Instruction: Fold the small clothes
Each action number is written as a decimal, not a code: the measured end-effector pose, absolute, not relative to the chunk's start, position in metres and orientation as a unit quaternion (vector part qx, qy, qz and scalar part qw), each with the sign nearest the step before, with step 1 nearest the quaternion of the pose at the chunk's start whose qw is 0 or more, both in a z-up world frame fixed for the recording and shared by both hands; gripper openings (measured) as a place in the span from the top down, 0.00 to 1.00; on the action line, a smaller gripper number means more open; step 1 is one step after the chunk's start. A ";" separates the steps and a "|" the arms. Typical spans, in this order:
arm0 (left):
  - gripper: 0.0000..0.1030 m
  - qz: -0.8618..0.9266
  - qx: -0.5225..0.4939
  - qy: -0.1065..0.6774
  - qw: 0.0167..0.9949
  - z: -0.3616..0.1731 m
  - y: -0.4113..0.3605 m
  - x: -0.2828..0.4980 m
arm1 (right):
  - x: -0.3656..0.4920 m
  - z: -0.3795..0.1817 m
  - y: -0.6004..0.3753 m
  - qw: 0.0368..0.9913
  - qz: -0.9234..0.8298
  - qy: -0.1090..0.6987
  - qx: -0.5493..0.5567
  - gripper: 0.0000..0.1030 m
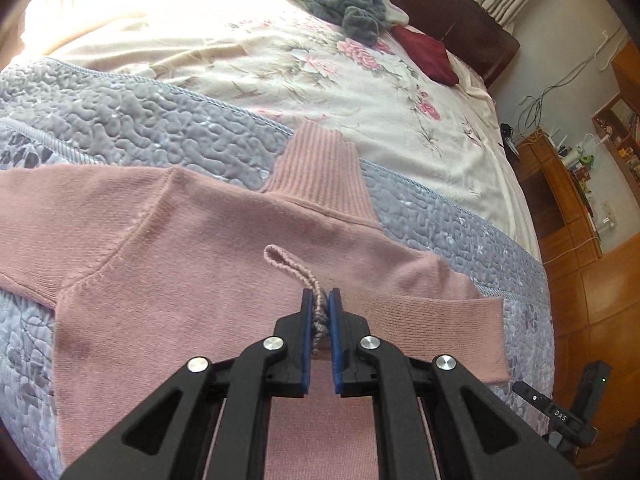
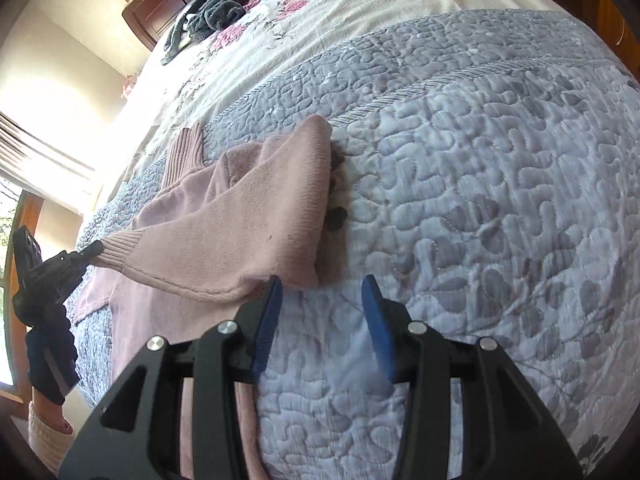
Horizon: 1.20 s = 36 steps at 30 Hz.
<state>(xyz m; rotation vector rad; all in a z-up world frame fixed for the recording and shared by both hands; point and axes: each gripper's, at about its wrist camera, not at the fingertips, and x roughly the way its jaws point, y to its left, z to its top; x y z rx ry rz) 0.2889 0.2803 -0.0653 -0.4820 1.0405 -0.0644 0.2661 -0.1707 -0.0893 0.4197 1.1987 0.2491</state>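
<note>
A pink knit sweater (image 1: pixel 168 240) lies flat on the grey quilted bedspread (image 1: pixel 120 120), with its ribbed collar (image 1: pixel 320 164) pointing toward the head of the bed. My left gripper (image 1: pixel 321 294) is shut on a bunched ribbed sleeve cuff and holds it over the sweater's body. In the right wrist view the sweater (image 2: pixel 248 220) shows one sleeve drawn across it to the left gripper (image 2: pixel 86 256). My right gripper (image 2: pixel 322 286) stands open at the sweater's near right edge. Its left fingertip (image 2: pixel 274 292) touches the seam and nothing is between the fingers.
Dark grey garments (image 1: pixel 344 4) and a dark red cloth (image 1: pixel 428 56) lie on the floral sheet (image 1: pixel 320 80) near the wooden headboard (image 1: pixel 460 12). Wooden cabinets (image 1: pixel 560 208) stand beside the bed. A person's gloved hand (image 2: pixel 48 360) holds the left gripper.
</note>
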 end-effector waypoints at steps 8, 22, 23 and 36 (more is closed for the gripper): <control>0.93 0.017 -0.236 0.496 0.836 -0.080 0.340 0.289 | 0.298 -0.124 -0.136 0.761 0.126 0.598 0.217 0.59; 0.80 0.070 -0.228 0.504 0.830 -0.108 0.377 0.269 | 0.294 -0.102 -0.115 0.795 0.110 0.584 0.121 0.69; 0.77 0.062 -0.218 0.501 0.835 -0.103 0.370 0.270 | 0.294 -0.093 -0.112 0.802 0.117 0.572 0.125 0.68; 0.62 0.000 -0.208 0.574 0.792 -0.170 0.308 0.297 | 0.291 -0.133 -0.051 0.774 0.135 0.614 0.077 0.66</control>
